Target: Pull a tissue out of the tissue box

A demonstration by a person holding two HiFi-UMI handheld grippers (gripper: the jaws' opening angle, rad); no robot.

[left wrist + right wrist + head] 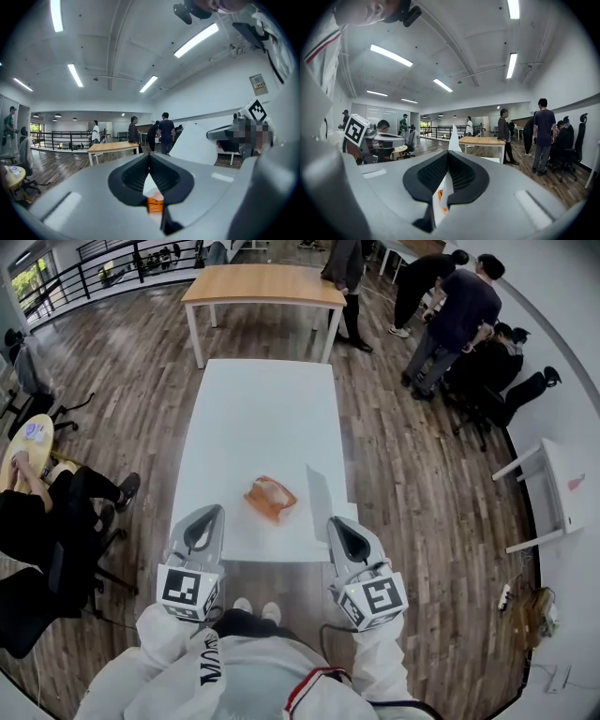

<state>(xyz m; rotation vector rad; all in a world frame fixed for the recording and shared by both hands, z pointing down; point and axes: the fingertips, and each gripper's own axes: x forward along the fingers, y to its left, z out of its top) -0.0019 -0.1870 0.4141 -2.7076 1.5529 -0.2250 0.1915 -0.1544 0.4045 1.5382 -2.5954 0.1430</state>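
Grey jaws of the right gripper (449, 153) are closed on a white tissue (319, 495), which stands up above their tips. Just beside it, the orange tissue pack (270, 498) lies on the white table (253, 409). The left gripper (217, 512) is closed with nothing in it, near the pack.

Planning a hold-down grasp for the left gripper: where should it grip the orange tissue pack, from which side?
Pinch the orange tissue pack at its near-left end, coming in low from the side of the left gripper. It lies flat and crumpled on the white table, so loose wrap likely offers a fold, and the right gripper, shut on a white tissue, occupies the right side.
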